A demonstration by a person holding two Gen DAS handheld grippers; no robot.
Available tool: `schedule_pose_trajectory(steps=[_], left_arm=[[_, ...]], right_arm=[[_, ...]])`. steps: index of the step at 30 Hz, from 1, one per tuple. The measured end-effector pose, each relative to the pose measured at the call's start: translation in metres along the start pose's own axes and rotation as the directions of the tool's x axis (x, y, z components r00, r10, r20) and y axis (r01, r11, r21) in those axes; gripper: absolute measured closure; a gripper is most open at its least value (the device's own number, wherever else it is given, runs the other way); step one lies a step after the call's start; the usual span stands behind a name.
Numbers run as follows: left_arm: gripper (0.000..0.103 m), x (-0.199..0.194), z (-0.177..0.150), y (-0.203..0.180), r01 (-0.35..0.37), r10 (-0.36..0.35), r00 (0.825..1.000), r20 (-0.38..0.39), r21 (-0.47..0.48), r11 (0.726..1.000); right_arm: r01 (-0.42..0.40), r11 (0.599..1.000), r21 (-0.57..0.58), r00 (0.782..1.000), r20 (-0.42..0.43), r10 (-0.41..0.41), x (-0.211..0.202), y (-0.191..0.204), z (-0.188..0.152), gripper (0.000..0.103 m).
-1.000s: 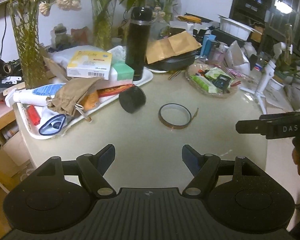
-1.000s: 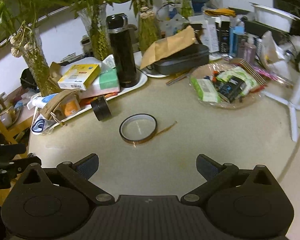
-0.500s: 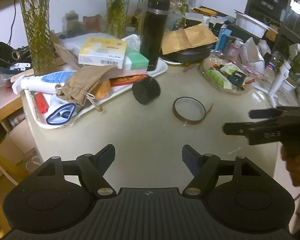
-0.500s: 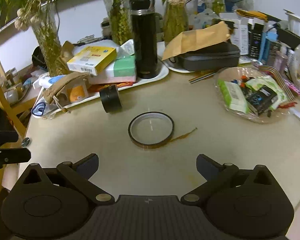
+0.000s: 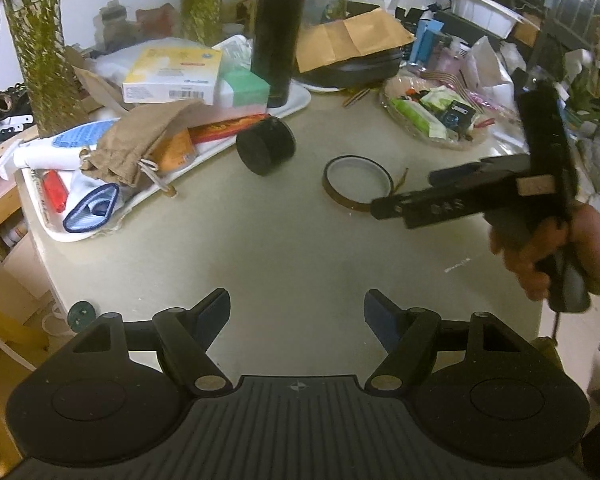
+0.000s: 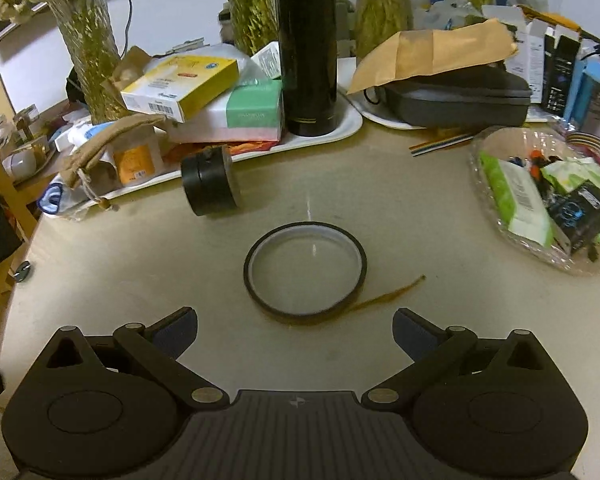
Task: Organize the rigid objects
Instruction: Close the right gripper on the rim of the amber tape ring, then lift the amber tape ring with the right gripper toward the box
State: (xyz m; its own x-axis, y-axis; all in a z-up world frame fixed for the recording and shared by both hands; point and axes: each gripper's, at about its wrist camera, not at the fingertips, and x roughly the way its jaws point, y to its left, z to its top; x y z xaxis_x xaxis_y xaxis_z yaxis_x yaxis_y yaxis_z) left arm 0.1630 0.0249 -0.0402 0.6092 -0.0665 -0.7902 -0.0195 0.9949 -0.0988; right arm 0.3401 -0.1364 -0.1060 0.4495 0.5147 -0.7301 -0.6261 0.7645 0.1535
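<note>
Matte-black right hand-held gripper (image 5: 404,196) with blue finger pads, faint lettering, perhaps "DAS".

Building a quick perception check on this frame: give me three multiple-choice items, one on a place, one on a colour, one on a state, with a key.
1. Where does the flat brown ring of tape lie?
A. on the bare beige table
B. on the white tray
C. in the clear dish

2. What colour is the tall cylindrical flask?
A. yellow
B. black
C. green

3. How does the right gripper stand?
A. shut on the tape
B. shut, empty
C. open, empty

Key: 1 A, the ring rests on the tabletop in front of the white tray. 2 B, its body is black all over. 3 C, its jaws are spread with only table between them.
</note>
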Motion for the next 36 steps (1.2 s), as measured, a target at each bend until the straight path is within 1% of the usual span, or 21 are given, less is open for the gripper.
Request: schedule_pose_trajectory(steps=[8, 15, 18, 21, 23, 24, 25, 26, 32, 36], left_arm=[[0.029, 0.003, 0.004, -0.002, 0.026, -0.027, 1.0, -0.016, -0.016, 1.0], [0.029, 0.005, 0.003, -0.004, 0.032, -0.032, 0.999, -0.024, -0.002, 0.999], [0.029, 0.005, 0.003, -0.003, 0.029, -0.029, 0.999, -0.027, -0.008, 1.0], [0.029, 0.004, 0.003, -0.001, 0.03, -0.03, 0.999, -0.025, -0.017, 0.999], [0.029, 0.004, 0.004, -0.001, 0.032, -0.032, 0.999, -0.024, -0.021, 0.999], [0.029, 0.004, 0.004, -0.001, 0.034, -0.035, 0.999, -0.023, -0.021, 0.999], [0.029, 0.004, 0.004, -0.001, 0.036, -0.036, 0.999, -0.024, -0.021, 0.999], [0.029, 0.004, 0.004, -0.002, 0.037, -0.038, 0.999, -0.023, -0.02, 0.999], [0.029, 0.004, 0.003, -0.001, 0.036, -0.036, 0.999, -0.009, -0.018, 0.999], [0.029, 0.003, 0.002, 0.001, 0.035, -0.035, 0.999, 0.001, -0.03, 0.999]], right_arm=[[0.028, 0.997, -0.066, 0.999, -0.021, -0.03, 0.029, 0.004, 0.013, 0.0], [0.024, 0.998, -0.066, 0.999, -0.043, -0.026, 0.048, 0.003, 0.021, 0.0], [0.046, 0.997, -0.067, 0.997, -0.063, -0.05, 0.058, 0.003, 0.023, 0.0], [0.048, 0.997, -0.064, 0.996, -0.077, -0.053, 0.063, 0.003, 0.022, 0.0], [0.048, 0.997, -0.058, 0.996, -0.072, -0.052, 0.063, 0.003, 0.022, 0.001], [0.049, 0.997, -0.055, 0.996, -0.072, -0.053, 0.063, 0.003, 0.022, 0.003], [0.051, 0.997, -0.053, 0.996, -0.068, -0.054, 0.062, 0.003, 0.022, 0.009], [0.05, 0.997, -0.053, 0.997, -0.061, -0.053, 0.06, 0.003, 0.023, 0.013], [0.073, 0.995, -0.069, 0.996, -0.051, -0.077, 0.05, 0.004, 0.027, 0.013], [0.075, 0.996, -0.056, 0.997, -0.03, -0.076, 0.029, 0.001, 0.027, 0.014]])
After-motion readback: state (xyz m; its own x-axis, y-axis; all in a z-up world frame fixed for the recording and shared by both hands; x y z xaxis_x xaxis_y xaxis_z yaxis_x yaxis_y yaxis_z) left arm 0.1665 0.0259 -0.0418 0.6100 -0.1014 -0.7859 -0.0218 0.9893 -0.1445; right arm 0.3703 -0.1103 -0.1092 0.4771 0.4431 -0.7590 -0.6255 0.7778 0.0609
